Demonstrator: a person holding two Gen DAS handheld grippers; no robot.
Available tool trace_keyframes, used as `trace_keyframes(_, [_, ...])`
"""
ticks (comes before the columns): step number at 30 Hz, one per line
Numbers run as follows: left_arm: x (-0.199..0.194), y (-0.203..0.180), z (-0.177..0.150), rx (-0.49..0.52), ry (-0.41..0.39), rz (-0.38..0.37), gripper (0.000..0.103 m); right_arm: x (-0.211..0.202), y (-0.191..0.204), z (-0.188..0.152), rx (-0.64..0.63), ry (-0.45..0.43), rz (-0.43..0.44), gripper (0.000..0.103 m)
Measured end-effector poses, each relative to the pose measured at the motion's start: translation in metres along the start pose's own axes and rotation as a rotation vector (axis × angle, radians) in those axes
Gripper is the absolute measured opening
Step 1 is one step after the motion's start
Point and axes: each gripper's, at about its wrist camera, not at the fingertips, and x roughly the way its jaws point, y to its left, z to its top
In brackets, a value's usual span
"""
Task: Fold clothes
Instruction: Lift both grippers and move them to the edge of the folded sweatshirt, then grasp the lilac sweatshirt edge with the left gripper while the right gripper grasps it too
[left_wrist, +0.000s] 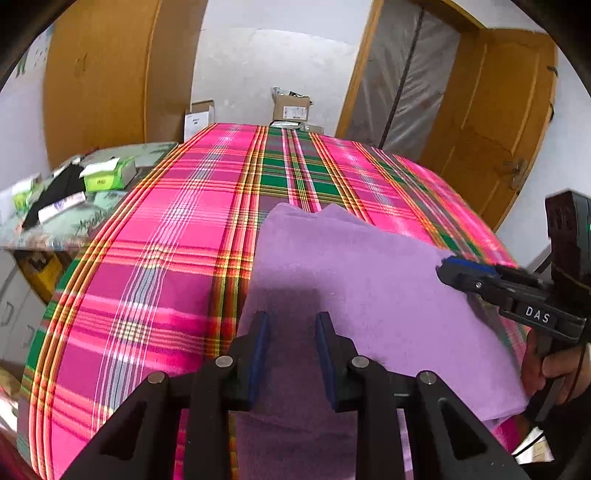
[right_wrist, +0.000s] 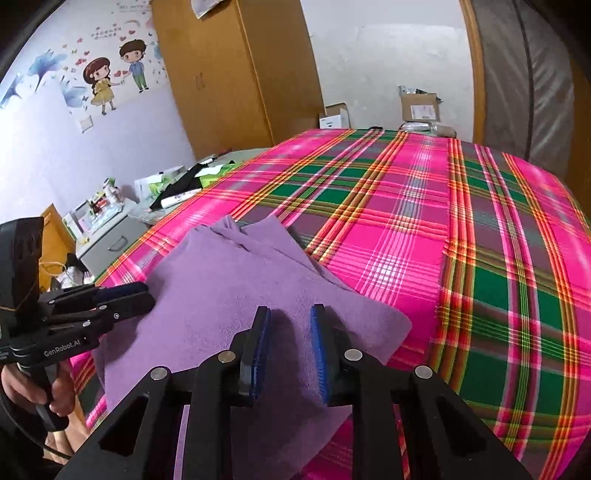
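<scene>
Soft, even room light is brightening both views, casting a dim shadow on the purple cloth (left_wrist: 295, 295). Fisheye bending is curving the edges, and the corners are going black.

Black grippers (left_wrist: 291, 325), blue-padded jaws, silver screws.

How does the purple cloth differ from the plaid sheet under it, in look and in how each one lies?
The purple cloth is one plain colour and looks fuzzy; the plaid sheet has pink, green and orange checks and looks smooth. The purple cloth is small and lies in layers; the plaid sheet is spread in one layer over the whole surface. Both lie flat.
</scene>
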Motion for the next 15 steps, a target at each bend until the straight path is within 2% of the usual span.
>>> trace_keyframes(5, [-0.016, 0.006, -0.008, -0.023, -0.021, 0.008, 0.027, -0.025, 0.002, -0.012, 0.018, -0.027, 0.025, 0.024])
trace_keyframes(10, [-0.01, 0.007, -0.015, -0.017, -0.008, 0.01, 0.027, -0.032, 0.007, -0.037, -0.012, 0.005, 0.021, 0.025])
trace_keyframes(15, [-0.02, 0.003, -0.011, -0.012, -0.014, 0.018, 0.027, -0.045, 0.001, -0.034, 0.029, 0.001, 0.025, 0.025])
